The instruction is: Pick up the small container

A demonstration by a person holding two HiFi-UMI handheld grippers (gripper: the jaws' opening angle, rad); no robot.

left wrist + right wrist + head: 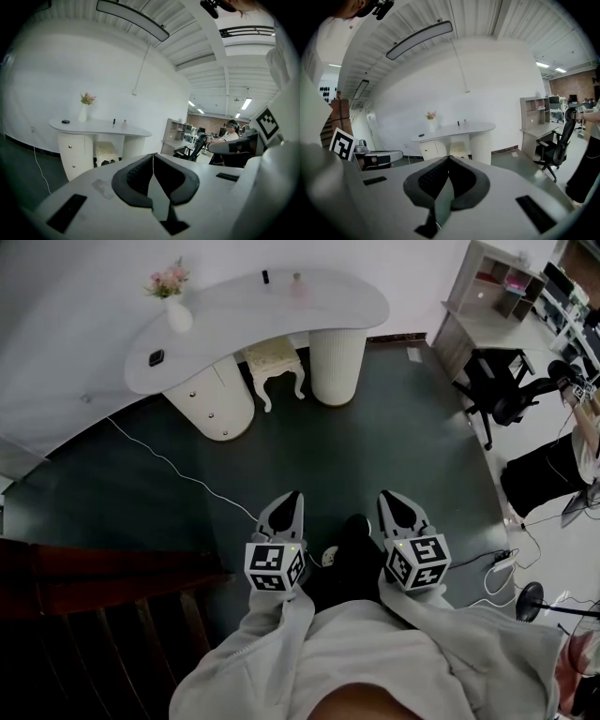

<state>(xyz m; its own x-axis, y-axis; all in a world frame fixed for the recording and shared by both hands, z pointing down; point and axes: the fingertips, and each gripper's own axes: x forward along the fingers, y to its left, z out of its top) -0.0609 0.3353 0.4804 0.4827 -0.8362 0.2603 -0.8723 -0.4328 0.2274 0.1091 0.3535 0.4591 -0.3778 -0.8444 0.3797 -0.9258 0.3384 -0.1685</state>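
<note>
The small container (298,279) is a pale pinkish bottle standing on a white curved desk (347,301) far across the dark floor. It also shows small in the left gripper view (124,122) and the right gripper view (465,121). My left gripper (292,495) and right gripper (392,495) hang side by side close to my body, well short of the desk. Both point toward it. The left gripper's (153,155) jaws meet at the tips with nothing between them. The right gripper's (448,157) jaws are likewise shut and empty.
On the desk stand a white vase of flowers (176,310), a dark flat item (156,358) and a thin black item (265,277). A cream stool (274,357) sits under it. A black office chair (502,390), shelf unit (487,287), floor cable (159,460) and dark wooden furniture (94,606) surround me.
</note>
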